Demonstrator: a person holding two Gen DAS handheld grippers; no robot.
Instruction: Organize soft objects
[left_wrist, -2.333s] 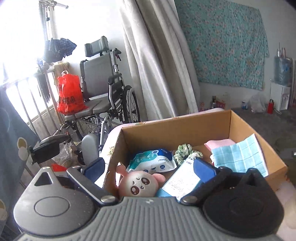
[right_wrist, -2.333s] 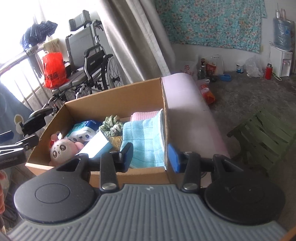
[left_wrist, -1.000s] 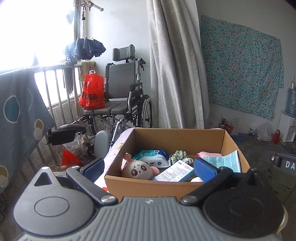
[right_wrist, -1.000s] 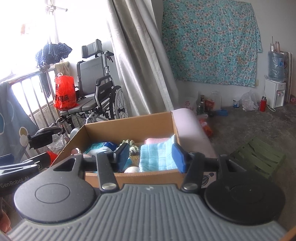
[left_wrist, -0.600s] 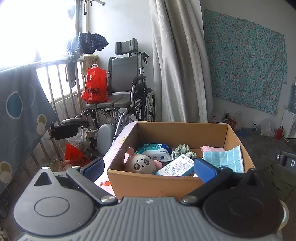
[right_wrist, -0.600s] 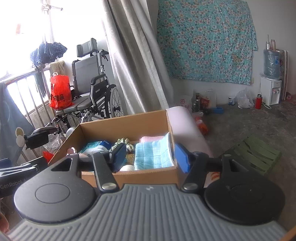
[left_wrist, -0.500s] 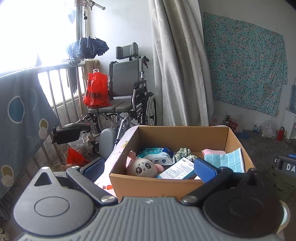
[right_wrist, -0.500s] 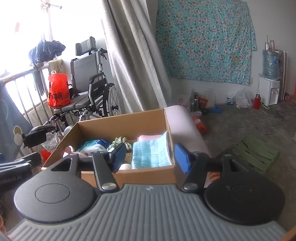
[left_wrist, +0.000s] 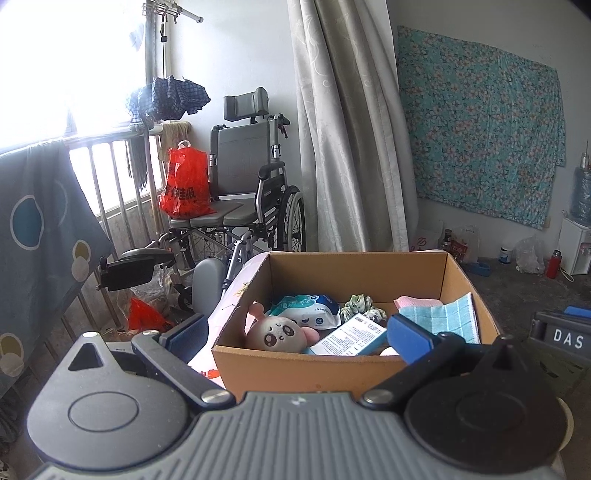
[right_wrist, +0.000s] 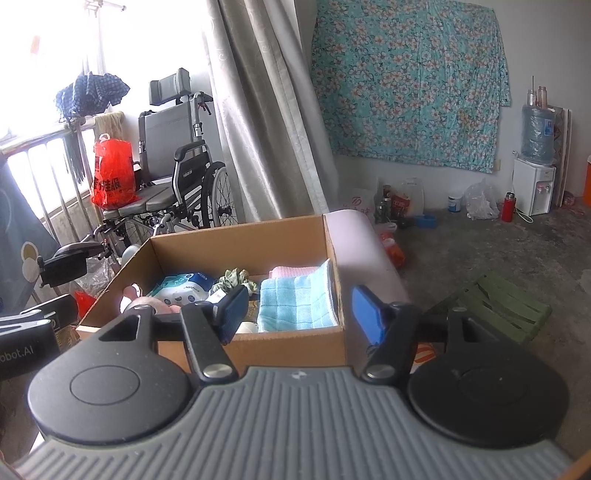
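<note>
Your left gripper (left_wrist: 297, 330) is spread wide and empty before the cardboard box (left_wrist: 314, 365). Your right gripper (right_wrist: 297, 308) is opening, nothing between its jaws. The plush toy (left_wrist: 279, 334) sits in the box's near-left corner, the blue towel (right_wrist: 295, 299) against its right wall.

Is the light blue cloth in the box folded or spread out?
Folded: the light blue cloth lies as a neat layered rectangle inside the cardboard box.

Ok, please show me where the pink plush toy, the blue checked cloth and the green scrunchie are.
pink plush toy (left_wrist: 279, 333), left wrist view, its face.
blue checked cloth (right_wrist: 295, 302), right wrist view, its middle.
green scrunchie (left_wrist: 357, 303), left wrist view, its ruffled top.
</note>
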